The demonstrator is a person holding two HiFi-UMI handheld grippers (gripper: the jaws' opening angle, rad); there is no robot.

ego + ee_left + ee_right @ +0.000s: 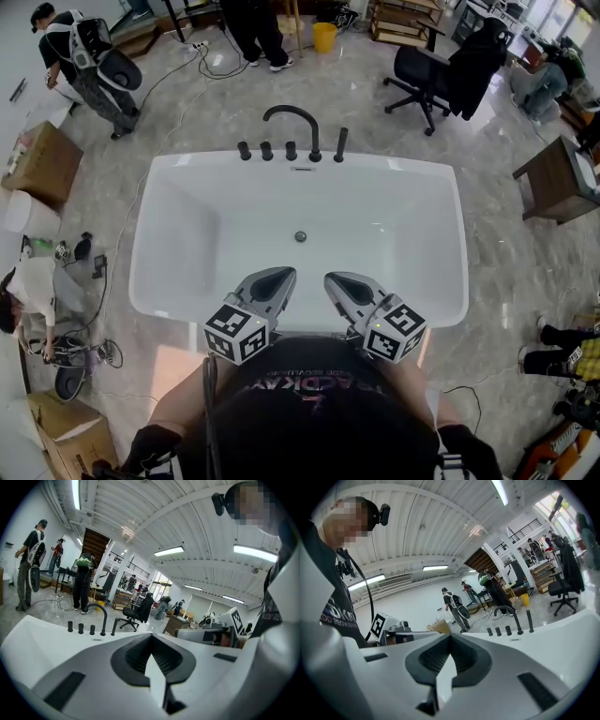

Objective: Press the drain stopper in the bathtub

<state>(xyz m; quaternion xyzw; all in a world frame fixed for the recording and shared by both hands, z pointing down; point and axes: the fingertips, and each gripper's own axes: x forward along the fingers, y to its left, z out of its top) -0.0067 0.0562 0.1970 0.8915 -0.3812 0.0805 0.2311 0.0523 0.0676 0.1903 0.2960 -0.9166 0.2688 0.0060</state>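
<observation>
Near my chest, left gripper (272, 281) and right gripper (347, 284) hang over the bathtub (394, 169) rim, jaws together on nothing, probably as blunt tips for the distant drain stopper (301, 236).

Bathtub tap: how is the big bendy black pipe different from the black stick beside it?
The pipe arches over toward the tub; the stick stands straight. The pipe is taller than the stick. Both are black and stand on the tub's far rim.

Office chair (422, 80), yellow bucket (324, 37), possibly wooden desk (553, 173)
</observation>
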